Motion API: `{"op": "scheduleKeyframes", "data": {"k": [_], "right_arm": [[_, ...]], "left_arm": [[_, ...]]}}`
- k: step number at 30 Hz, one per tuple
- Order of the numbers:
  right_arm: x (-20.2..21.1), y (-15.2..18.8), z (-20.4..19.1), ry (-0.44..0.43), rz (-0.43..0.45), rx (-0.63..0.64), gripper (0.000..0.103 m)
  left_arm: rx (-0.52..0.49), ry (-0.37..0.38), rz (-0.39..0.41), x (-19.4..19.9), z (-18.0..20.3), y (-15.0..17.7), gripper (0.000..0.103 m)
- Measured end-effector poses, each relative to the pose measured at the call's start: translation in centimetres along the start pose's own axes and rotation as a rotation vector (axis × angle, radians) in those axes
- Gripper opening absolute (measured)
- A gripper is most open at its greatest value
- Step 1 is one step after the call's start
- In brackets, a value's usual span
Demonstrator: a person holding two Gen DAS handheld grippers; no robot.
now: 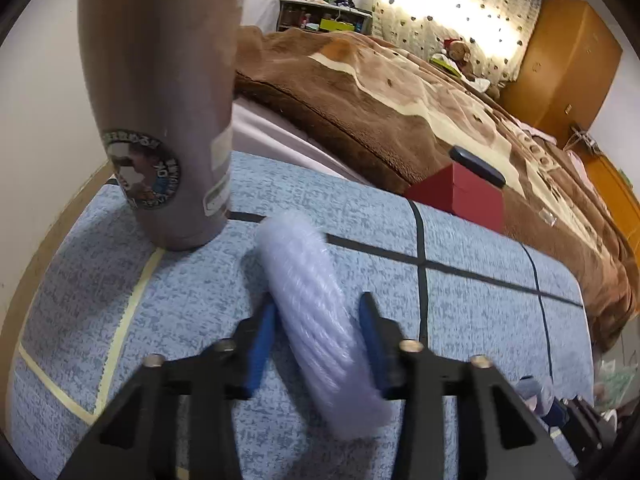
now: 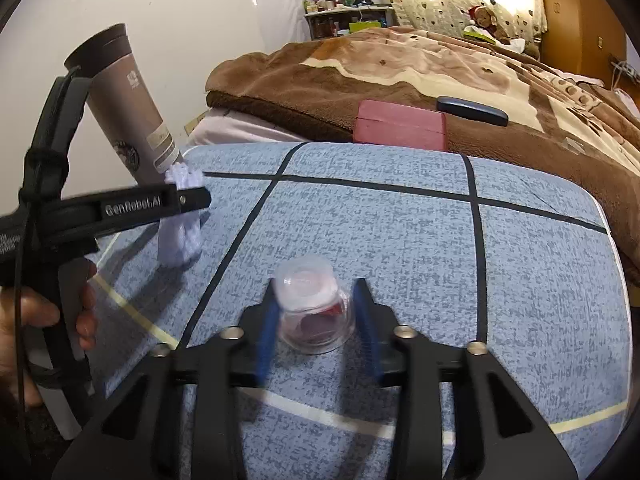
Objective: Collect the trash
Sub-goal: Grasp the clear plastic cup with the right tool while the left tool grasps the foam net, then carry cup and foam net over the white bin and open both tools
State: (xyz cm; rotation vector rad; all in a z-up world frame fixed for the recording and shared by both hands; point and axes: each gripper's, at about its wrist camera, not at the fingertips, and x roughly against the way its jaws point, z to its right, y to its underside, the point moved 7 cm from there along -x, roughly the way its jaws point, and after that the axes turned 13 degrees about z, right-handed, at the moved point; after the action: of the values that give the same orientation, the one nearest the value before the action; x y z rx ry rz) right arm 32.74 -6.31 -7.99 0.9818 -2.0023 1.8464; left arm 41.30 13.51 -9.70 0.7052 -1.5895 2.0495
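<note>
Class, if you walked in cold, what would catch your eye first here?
The left tool holds a pale lilac ribbed plastic bundle over the blue speckled tabletop. The right tool straddles a small clear plastic cup. A tall brown cylindrical flask stands at the table's left.

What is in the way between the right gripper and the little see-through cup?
Nothing visible. The small clear plastic cup lies on the blue speckled cloth right between the right gripper's blue fingers, which sit either side of it. The tall brown bottle and the white ribbed bundle stand far to the left.
</note>
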Motion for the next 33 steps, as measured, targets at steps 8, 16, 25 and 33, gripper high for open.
{"op": "scheduleKeyframes", "data": {"k": [8, 16, 25, 33], "right_arm": [[0.7, -0.2, 0.2, 0.016, 0.028, -0.023, 0.032], [3.6, -0.4, 0.9, 0.03, 0.064, -0.06, 0.032], [9.8, 0.6, 3.7, 0.104, 0.119, -0.138, 0.032], [16.3, 2.1, 8.2, 0.208, 0.186, -0.201, 0.032]], "left_arm": [[-0.048, 0.047, -0.003, 1.3, 2.0, 0.7, 0.03], [-0.08, 0.112, 0.018, 5.3, 4.3, 2.0, 0.03], [-0.149, 0.248, 0.045, 11.4, 10.1, 4.5, 0.03], [-0.217, 0.397, 0.017, 15.2, 16.7, 8.1, 0.03]]}}
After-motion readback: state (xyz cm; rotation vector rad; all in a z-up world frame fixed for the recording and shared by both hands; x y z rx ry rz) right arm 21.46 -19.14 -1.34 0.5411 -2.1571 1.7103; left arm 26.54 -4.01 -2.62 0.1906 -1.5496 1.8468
